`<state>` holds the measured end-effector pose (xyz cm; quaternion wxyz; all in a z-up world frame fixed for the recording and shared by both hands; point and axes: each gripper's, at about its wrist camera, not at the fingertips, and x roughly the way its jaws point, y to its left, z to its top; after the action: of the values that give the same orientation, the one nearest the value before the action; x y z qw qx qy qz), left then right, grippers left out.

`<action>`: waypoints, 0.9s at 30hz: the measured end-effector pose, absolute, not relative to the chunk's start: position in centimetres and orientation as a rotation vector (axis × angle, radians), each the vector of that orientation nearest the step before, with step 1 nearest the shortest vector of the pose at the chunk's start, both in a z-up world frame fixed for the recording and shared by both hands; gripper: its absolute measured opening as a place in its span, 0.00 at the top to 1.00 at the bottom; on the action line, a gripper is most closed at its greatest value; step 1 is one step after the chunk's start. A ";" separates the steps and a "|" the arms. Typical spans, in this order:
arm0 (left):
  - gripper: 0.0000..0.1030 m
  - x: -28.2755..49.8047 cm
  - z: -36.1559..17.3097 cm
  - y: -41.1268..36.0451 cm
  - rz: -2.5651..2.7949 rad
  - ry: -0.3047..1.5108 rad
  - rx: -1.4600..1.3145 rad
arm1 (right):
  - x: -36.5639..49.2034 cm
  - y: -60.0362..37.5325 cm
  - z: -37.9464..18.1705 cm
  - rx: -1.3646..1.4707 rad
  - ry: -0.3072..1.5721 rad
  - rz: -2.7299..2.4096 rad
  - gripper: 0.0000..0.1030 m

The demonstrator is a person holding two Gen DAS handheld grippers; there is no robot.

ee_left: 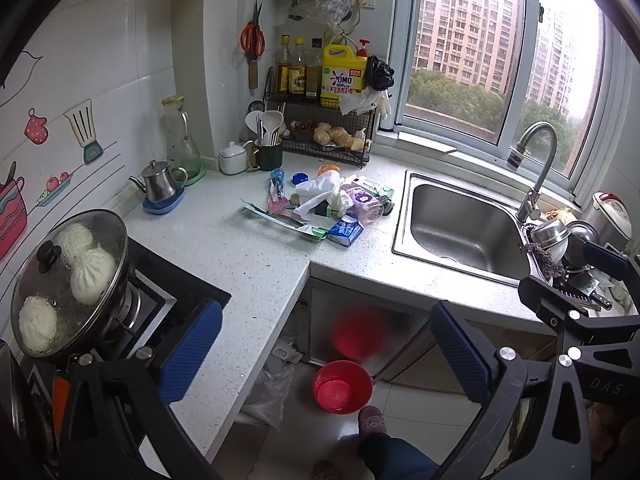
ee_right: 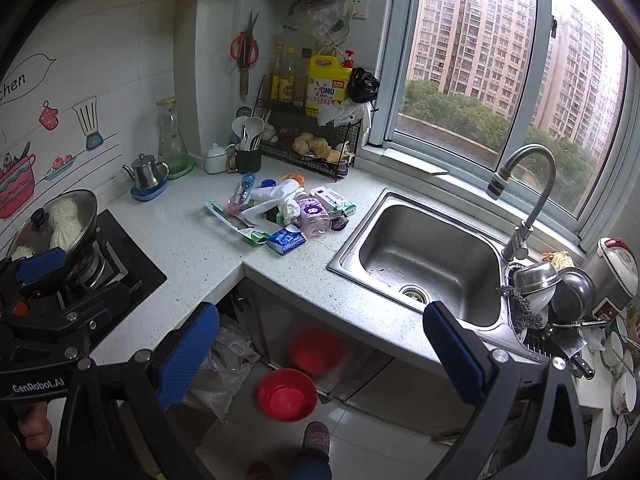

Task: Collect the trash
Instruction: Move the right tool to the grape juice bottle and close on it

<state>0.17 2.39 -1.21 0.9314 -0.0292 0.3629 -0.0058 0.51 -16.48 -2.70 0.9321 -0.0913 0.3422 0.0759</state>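
Both tools are released and carry nothing. The left tool (ee_left: 326, 344) hangs over the corner of the white speckled stone table (ee_left: 248, 256); the right tool (ee_right: 320, 344) hangs over the table edge in front of the stainless steel sink (ee_right: 424, 264). The heap of mixed trash (ee_left: 320, 204), made up of white crumpled paper, a pink plastic bottle, a blue packet and flat wrappers, lies on the table between the black wire rack (ee_left: 326, 136) and the sink, well apart from both tools.

The left view shows three white steamed buns under the glass pot lid (ee_left: 68, 280). The right view alone shows the sink drain (ee_right: 412, 292) and stacked dishes (ee_right: 624, 360) at far right. A red plastic basin (ee_right: 286, 394) stands on the floor.
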 end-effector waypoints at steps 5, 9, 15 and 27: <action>0.00 0.8 -1.4 2.4 -0.014 0.752 -0.064 | 1.2 -16.5 -2.8 -0.184 0.713 0.165 0.01; 0.00 2.3 -1.7 2.3 -0.011 0.763 -0.070 | 2.4 -16.6 -2.9 -0.188 0.720 0.172 0.01; 0.00 5.8 -2.8 2.1 0.025 0.788 -0.079 | 5.8 -17.1 -3.9 -0.196 0.747 0.189 0.01; 0.00 17.2 -5.0 1.0 0.176 0.885 -0.155 | 19.4 -18.4 -5.5 -0.250 0.842 0.336 0.01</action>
<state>17.23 1.01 -5.03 0.8970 -0.0750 0.4273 0.0848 19.36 -18.39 -5.49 0.8915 -0.1206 0.4055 0.1621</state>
